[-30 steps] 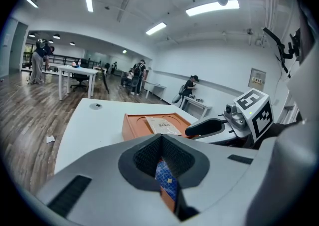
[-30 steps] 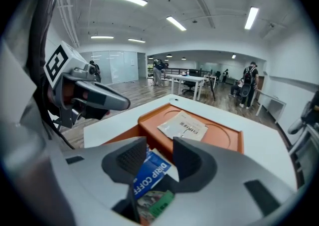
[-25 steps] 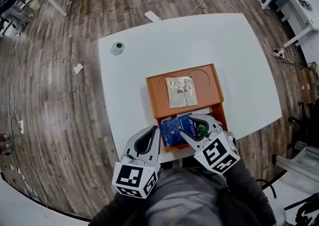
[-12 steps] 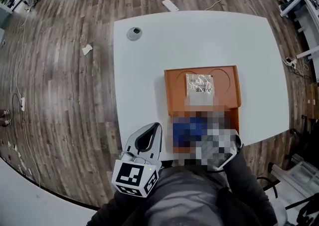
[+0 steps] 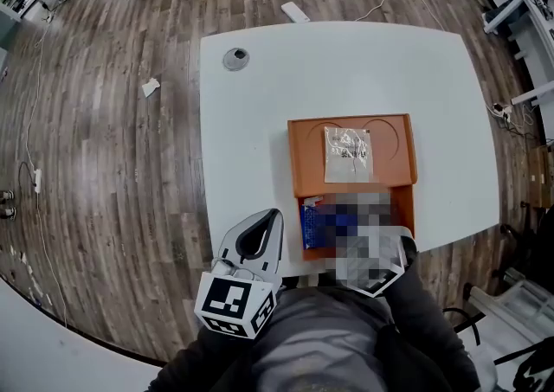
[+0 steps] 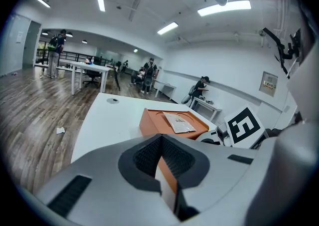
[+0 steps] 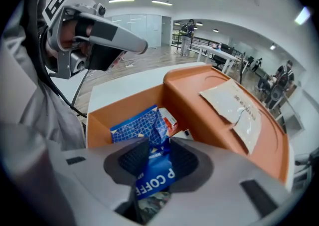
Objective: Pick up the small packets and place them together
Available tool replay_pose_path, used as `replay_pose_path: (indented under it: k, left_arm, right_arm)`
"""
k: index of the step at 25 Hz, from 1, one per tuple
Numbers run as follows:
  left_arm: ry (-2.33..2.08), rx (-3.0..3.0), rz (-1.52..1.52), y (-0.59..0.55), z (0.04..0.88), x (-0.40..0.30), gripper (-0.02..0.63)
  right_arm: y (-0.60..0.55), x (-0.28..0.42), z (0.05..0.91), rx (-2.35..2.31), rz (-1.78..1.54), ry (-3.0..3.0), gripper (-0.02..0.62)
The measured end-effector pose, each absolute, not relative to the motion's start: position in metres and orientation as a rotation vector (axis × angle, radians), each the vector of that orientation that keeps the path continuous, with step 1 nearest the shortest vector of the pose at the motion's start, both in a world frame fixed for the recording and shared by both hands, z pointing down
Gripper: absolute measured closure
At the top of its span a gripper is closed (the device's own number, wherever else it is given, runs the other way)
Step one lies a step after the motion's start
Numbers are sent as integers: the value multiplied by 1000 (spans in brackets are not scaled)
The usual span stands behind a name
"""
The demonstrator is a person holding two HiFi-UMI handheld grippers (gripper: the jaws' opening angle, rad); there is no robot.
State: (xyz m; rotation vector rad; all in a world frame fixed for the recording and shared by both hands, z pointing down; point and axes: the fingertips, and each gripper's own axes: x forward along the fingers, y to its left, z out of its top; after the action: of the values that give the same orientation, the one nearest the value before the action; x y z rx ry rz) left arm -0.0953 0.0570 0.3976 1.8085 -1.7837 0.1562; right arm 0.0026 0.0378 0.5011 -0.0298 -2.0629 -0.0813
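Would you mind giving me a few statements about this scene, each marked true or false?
1. The right gripper is empty. False: its jaws have just been closing on a blue coffee packet.
2. A pale packet lies on the orange box, on its flat top. True.
3. The left gripper holds a packet. False: its jaws are shut on nothing.
4. The table is white. True.

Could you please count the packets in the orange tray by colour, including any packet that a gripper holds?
Blue: 2 (grid packet in the compartment; coffee packet in the right gripper, whose jaws have just closed on it)
Clear: 1 (clear packet on the raised part of the tray)
Red-and-white: 1 (small packet, partly hidden)
Total: 4
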Motion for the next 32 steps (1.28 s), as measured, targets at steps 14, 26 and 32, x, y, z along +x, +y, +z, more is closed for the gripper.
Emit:
replay_pose_path:
  k: [14, 26, 32]
  left_arm:
    - [-1765, 2002, 92, 55, 350, -89, 606]
    - [-1735, 2135, 74, 53, 323, -75, 606]
    - [-1706, 2133, 102, 50, 331, -70, 606]
  right_arm:
    - [32, -6, 422, 199, -257, -2164, 577]
    - [21, -3, 356, 417, -337, -2268, 578]
    - [18, 4, 367, 428, -300, -2261, 578]
